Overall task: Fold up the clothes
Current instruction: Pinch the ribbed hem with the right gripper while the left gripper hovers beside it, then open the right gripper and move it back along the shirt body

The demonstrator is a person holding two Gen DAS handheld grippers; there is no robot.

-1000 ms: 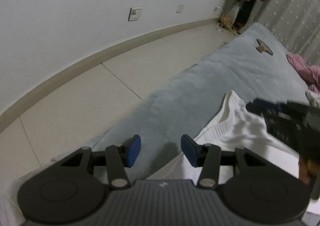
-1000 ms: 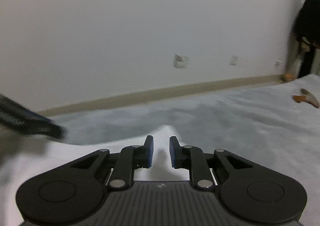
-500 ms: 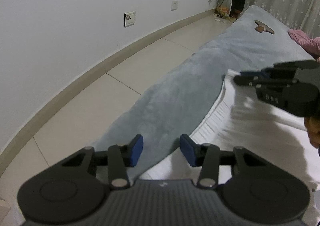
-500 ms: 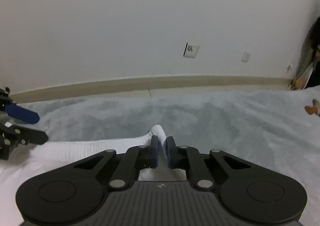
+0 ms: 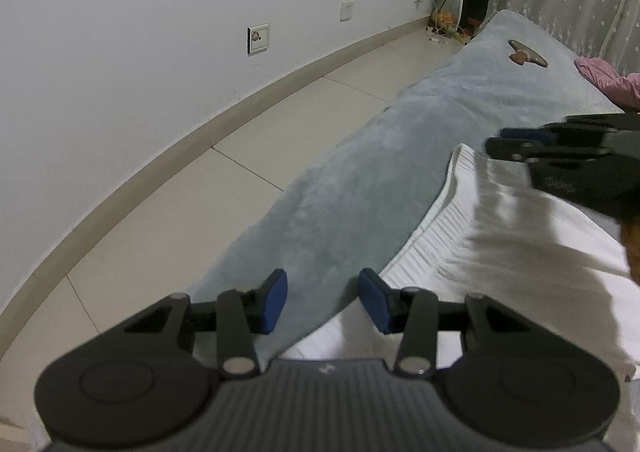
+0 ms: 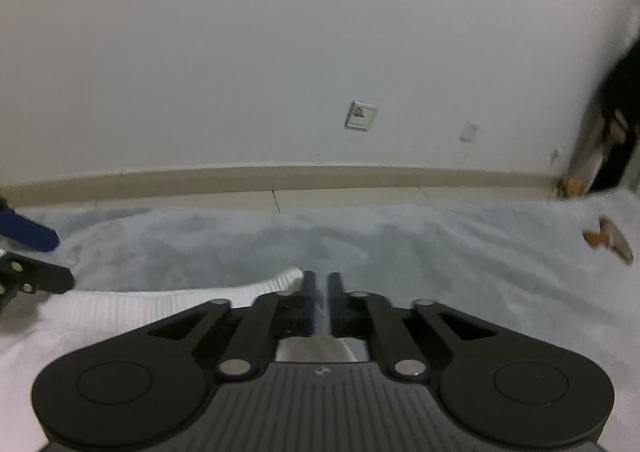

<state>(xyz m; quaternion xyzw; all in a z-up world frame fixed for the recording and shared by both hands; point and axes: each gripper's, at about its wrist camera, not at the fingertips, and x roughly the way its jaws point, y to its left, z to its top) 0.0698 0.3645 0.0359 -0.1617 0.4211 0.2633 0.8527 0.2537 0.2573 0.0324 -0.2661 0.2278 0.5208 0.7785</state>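
White garment (image 5: 520, 252): on grey blanket (image 5: 360, 191). Left gripper (image 5: 323, 302): your jaws parted, empty, at its ribbed hem. Right gripper (image 6: 320, 302): opening beside the hem corner. Step: positioning. Next: pinch both corners.

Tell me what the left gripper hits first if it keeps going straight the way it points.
Most likely the grey blanket: the open left gripper points down at it, just beside the ribbed edge of the white garment. Depth is unclear, so the garment's edge might brush one finger.
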